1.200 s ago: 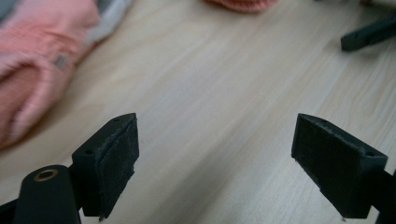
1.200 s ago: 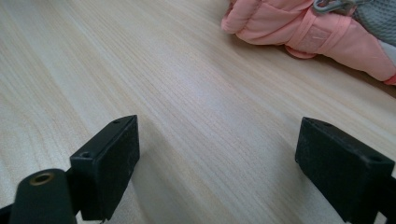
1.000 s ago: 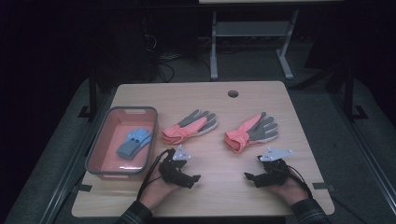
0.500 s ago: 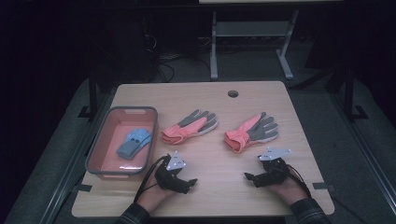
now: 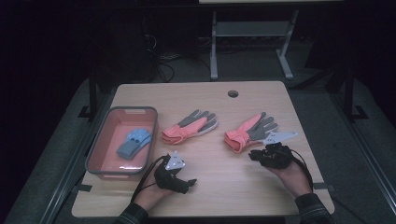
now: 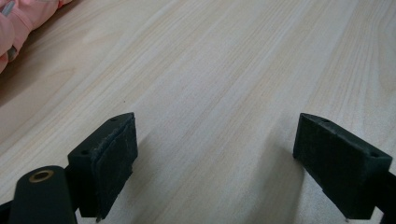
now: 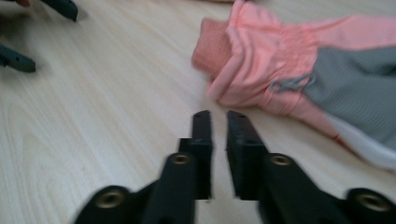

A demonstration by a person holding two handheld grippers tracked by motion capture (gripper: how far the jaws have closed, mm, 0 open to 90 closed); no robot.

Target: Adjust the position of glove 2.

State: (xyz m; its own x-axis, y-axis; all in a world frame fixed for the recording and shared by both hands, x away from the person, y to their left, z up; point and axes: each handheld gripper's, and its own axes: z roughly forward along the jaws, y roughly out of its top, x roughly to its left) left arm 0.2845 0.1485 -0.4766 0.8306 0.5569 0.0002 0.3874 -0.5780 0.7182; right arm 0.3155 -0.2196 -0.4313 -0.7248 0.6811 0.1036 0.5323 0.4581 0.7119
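Note:
Two pink-and-grey gloves lie mid-table: the left glove (image 5: 189, 126) and the right glove (image 5: 250, 132), cuffs towards me. The right glove's pink cuff (image 7: 261, 60) lies just ahead and to the right of my right gripper (image 7: 218, 115), whose jaws stand almost together with nothing between them. That gripper (image 5: 253, 154) sits just short of the cuff without touching it. My left gripper (image 6: 215, 126) is wide open over bare wood, with a pink glove edge (image 6: 18, 23) at the upper left. It (image 5: 189, 182) rests near the front edge, jaws pointing right.
A pink tray (image 5: 100, 158) at the table's left holds a folded blue glove (image 5: 134, 142). A round cable hole (image 5: 233, 94) is near the far edge. The left gripper's open jaws (image 7: 42, 35) show far off in the right gripper view. Dark floor and a metal stand lie beyond.
My right gripper has moved forward, up to the right glove's cuff. My left gripper has shifted slightly towards the front edge and turned.

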